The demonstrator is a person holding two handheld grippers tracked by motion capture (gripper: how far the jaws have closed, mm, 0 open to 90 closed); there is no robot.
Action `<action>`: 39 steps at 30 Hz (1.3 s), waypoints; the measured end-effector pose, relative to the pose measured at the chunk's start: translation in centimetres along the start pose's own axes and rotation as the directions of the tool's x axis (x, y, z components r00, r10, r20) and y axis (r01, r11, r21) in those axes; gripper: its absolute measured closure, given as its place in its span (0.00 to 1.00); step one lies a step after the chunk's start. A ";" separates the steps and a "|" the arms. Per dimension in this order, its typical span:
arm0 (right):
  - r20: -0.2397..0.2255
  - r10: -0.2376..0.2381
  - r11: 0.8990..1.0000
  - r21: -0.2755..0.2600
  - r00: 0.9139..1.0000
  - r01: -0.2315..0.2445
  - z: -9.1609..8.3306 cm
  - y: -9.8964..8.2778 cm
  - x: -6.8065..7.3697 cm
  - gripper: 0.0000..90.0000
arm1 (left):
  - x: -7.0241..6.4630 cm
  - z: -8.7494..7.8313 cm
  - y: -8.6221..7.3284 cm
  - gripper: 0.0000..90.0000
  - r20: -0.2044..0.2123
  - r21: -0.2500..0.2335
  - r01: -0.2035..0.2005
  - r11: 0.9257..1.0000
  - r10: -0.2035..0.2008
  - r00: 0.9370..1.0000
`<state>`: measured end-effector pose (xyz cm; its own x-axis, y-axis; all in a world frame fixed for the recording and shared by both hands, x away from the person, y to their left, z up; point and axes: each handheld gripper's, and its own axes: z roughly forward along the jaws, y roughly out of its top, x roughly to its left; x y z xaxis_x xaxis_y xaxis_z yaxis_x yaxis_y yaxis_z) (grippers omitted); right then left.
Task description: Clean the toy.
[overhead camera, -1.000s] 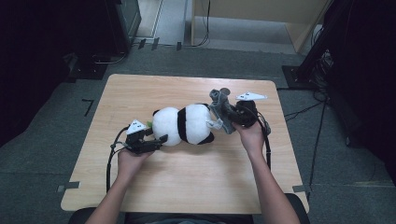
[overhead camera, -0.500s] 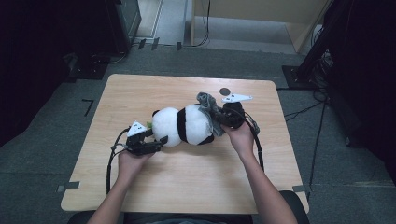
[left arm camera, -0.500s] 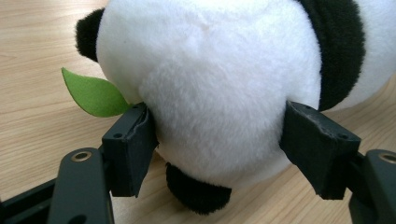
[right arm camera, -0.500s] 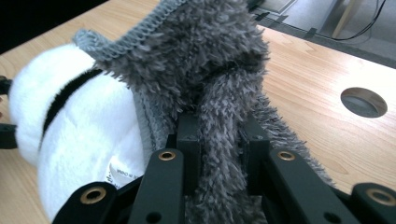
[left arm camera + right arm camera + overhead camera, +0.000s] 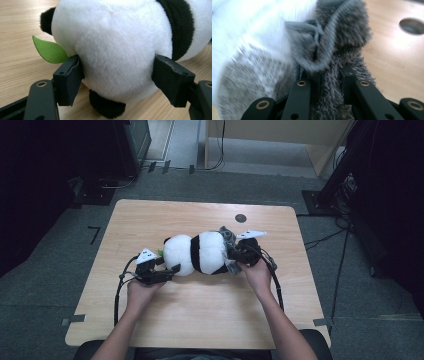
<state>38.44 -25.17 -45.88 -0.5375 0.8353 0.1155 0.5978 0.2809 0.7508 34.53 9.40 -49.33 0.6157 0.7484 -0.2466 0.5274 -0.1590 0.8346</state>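
A pale wooden table (image 5: 200,320) stood on grey carpet in a dim room. On it lay the plush panda (image 5: 197,254), near the middle. Our left gripper (image 5: 167,268) clasped its white head between wide-set jaws; our right gripper (image 5: 235,254) was clenched on the grey fuzzy cloth (image 5: 342,37) at its far end. We judged ourselves mid-dressing; next, the cloth needed drawing over the body.

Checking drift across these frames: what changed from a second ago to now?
The right gripper, shut on the grey furry cloth, came down toward the table with it, against the panda plush. The left gripper stayed put, its fingers astride the panda's white end.
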 end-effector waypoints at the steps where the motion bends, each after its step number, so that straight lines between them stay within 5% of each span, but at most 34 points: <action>1: 0.003 -0.002 1.000 0.019 1.000 0.002 0.3 -0.3 0.1 0.85 | 0.0 0.0 0.0 0.28 0.000 -0.001 0.001 1.000 -0.001 1.000; 6: -0.007 -0.010 0.996 0.088 1.000 0.010 1.6 -1.5 0.0 0.85 | 0.1 0.0 0.0 0.28 0.003 0.000 -0.004 1.000 0.004 1.000; 13: -0.037 0.039 0.996 0.082 0.999 -0.036 1.1 -1.7 -0.9 0.84 | 0.1 0.0 0.0 0.28 0.003 -0.008 -0.001 1.000 0.001 1.000; 17: -0.024 0.027 0.996 0.089 0.999 -0.025 0.7 -1.6 -0.9 0.85 | 0.0 -0.1 0.0 0.28 -0.001 -0.007 -0.007 1.000 0.007 1.000; 27: -0.008 0.053 0.997 -0.053 0.999 -0.053 -3.7 0.8 -2.3 0.85 | -0.1 -0.2 0.0 0.28 -0.009 0.006 -0.021 1.000 0.021 1.000; 33: -0.034 -0.039 0.995 -0.095 0.999 0.036 -5.8 3.7 0.1 0.85 | -0.1 -0.3 0.0 0.28 -0.011 0.007 -0.022 1.000 0.022 1.000; 39: -0.087 -0.157 0.984 -0.095 0.984 0.148 -5.6 5.8 3.9 0.85 | -0.1 -0.3 0.0 0.28 -0.013 0.009 -0.026 1.000 0.026 1.000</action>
<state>36.48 -22.89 -37.47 -0.6744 0.7365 0.0527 0.4522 0.3555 0.8180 34.30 9.51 -49.17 0.6216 0.7521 -0.2189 0.5168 -0.1838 0.8361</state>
